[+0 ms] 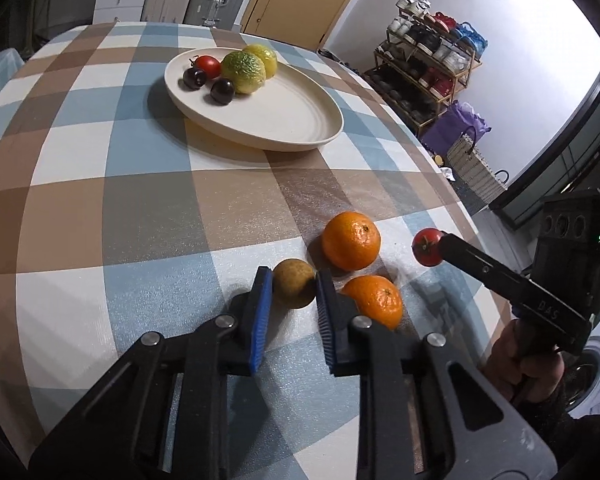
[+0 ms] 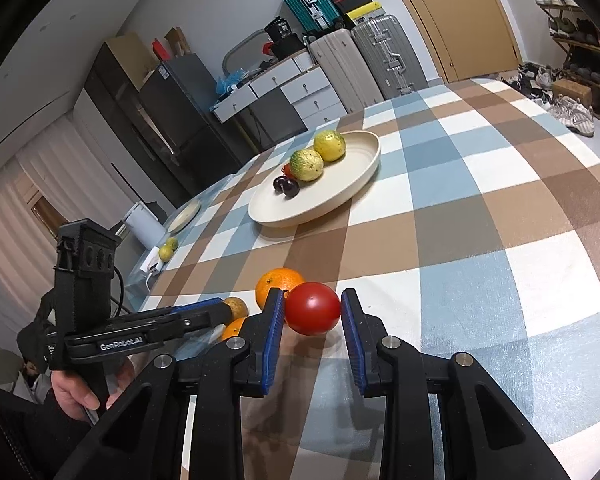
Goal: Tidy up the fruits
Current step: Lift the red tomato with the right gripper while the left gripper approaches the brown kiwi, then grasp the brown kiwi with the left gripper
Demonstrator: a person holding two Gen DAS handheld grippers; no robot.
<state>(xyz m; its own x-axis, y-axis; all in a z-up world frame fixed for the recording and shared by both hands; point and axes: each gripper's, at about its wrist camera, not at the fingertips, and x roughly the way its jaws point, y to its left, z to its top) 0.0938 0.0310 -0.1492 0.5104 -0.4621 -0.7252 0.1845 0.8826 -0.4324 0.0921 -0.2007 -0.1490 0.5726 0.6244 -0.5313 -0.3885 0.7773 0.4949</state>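
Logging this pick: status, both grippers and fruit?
Left gripper shut on brown fruit. Right gripper shut on tomato. Two oranges on the cloth, not plated. Path to plate looks clear.

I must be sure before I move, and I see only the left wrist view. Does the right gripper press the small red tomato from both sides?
Observer: Yes. In the right wrist view the right gripper has one blue pad on each side of the small red tomato, so it is gripped.
Operator: My left gripper has its jaws shut on the brown round fruit. Is there any dish besides the cream oval plate?
Observer: Yes, a small pale plate lies beyond the far edge of the checked table.
Operator: Is there fruit on it?
Observer: No. Two yellow-green round fruits lie near it, not on it.
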